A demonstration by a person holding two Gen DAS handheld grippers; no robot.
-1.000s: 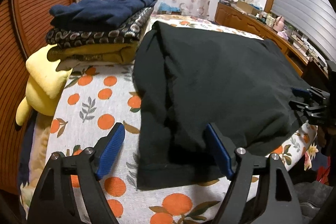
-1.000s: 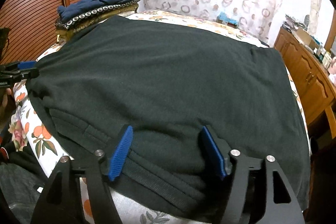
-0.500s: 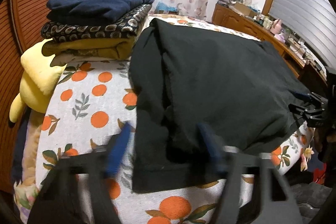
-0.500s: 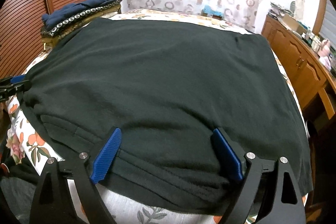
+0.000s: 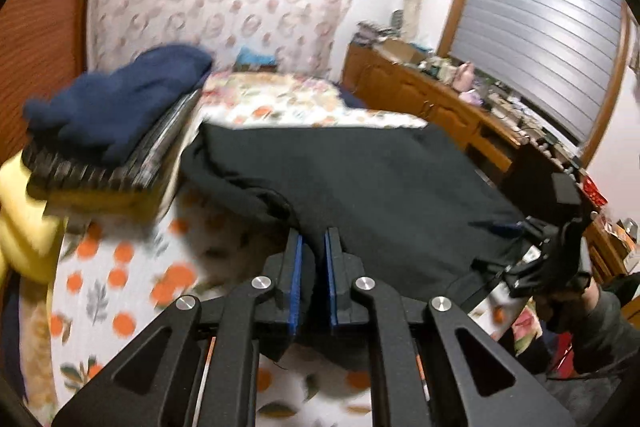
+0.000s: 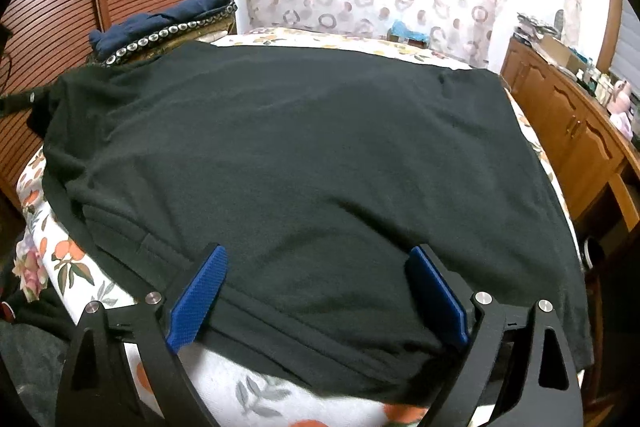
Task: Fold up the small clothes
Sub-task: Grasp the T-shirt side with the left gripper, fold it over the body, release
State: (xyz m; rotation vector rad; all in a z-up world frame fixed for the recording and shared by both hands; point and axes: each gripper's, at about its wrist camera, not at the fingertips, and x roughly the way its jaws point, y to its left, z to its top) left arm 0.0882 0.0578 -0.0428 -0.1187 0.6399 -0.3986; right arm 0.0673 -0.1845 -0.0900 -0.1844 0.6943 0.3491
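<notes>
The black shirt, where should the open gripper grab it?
Probably the black shirt's folded near hem at the bed edge, coming in low from the front. The right gripper already has its jaws wide open straddling it, and that thick edge overhangs slightly.

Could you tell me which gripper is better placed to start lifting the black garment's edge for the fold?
The left gripper: its blue pads are already shut on the black fabric garment. The right gripper is wide open, straddling the near hem, gripping nothing yet.
</notes>
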